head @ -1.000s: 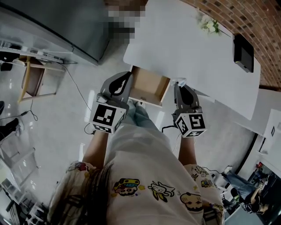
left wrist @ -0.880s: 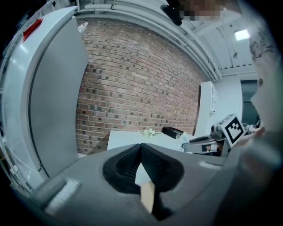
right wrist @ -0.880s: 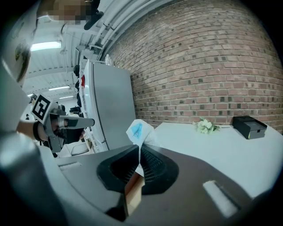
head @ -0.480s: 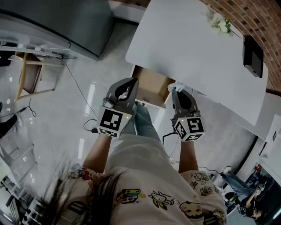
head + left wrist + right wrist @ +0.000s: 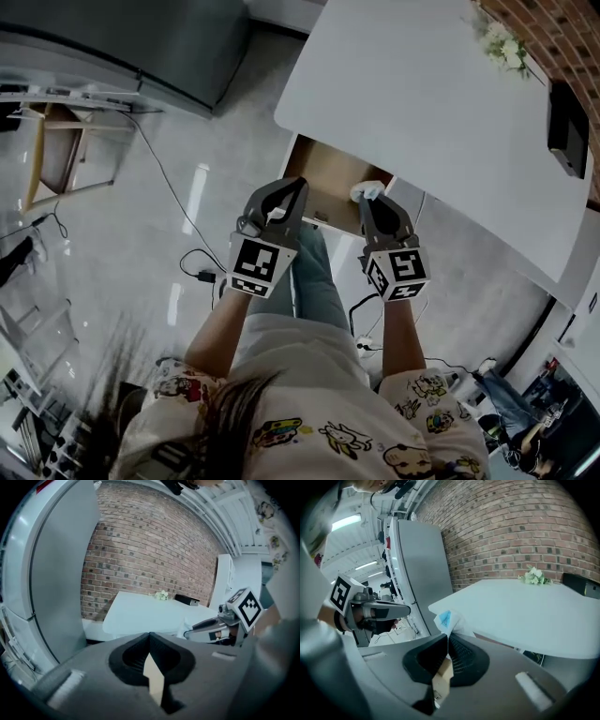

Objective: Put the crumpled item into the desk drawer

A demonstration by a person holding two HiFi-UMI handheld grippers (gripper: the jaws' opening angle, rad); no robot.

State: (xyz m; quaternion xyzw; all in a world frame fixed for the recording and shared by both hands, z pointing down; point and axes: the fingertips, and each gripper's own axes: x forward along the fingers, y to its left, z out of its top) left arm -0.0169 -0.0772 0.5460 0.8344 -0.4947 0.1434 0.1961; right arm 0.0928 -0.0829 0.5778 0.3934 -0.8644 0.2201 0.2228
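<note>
Head view: right gripper (image 5: pixel 371 201) clamps the crumpled white wad (image 5: pixel 367 190) over the three-o'clock edge of the open wooden drawer (image 5: pixel 323 173); left gripper (image 5: pixel 289 187), closed and empty, sits at its seven-o'clock corner.

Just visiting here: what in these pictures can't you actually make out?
- Drawer: head view; its back runs under the desk.
- Crumpled item: right gripper view; its lower part is pinched out of sight in the right gripper.
- Black box on the desk: head view; too small to identify.

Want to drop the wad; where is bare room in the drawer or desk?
The drawer floor looks bare left of the wad. The desk is bare up to the flowers and black box. Crowded: drawer front, by left gripper and right gripper.
</note>
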